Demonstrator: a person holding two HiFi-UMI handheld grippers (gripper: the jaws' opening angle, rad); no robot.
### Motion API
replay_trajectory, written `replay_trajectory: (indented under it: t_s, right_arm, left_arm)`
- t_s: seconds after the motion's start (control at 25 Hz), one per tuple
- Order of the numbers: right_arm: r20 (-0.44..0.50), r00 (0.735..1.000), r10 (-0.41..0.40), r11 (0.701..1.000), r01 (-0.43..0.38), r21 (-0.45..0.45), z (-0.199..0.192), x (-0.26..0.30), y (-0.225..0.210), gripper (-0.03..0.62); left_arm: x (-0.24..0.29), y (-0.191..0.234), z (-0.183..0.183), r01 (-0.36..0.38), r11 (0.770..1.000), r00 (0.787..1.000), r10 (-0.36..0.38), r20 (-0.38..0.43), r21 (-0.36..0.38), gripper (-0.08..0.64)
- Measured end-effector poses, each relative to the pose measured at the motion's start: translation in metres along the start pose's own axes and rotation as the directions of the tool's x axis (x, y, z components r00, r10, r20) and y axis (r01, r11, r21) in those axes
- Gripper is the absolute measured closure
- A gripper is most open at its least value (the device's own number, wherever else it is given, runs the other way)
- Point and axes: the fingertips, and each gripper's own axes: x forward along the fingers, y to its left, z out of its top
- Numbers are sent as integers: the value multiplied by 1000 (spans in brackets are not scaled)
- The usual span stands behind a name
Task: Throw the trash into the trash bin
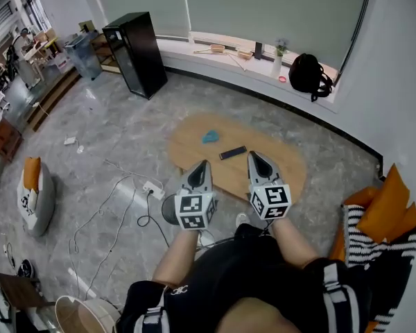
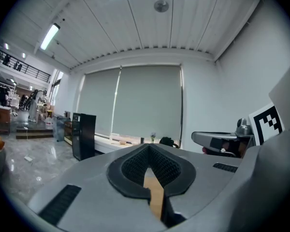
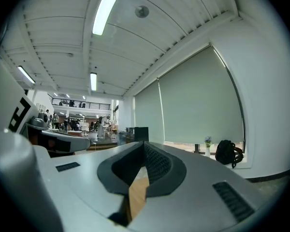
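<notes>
One blue trash wad (image 1: 210, 137) on the table (image 1: 284, 161), longer side to side

Crumpled blue trash (image 1: 211, 137) lies on the oval wooden table (image 1: 281, 164).

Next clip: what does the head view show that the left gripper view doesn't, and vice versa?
Head view only: blue crumpled trash and a flat black device lying apart on the oval wooden table, and a power strip on the floor. Left gripper view only: the ceiling light strip, and the left gripper from behind its jaws, shut with nothing between. Both: the black cabinet, the backpack on the window ledge, the right gripper.
</notes>
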Motion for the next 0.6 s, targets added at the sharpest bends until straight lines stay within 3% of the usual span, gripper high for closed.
replay_trajectory:
  t_s: [0.16,0.6]
  right_arm:
    - [-19,999,42,999,-42,-2,5,55,-34,581]
    - [-82,983,164,986,-162,30,-8,174,-102,581]
  left_arm:
    - [59,8,11,-29,999,1000,30,-10,23,548]
    - [166,44,11,-164,986,984,161,-82,-33,548]
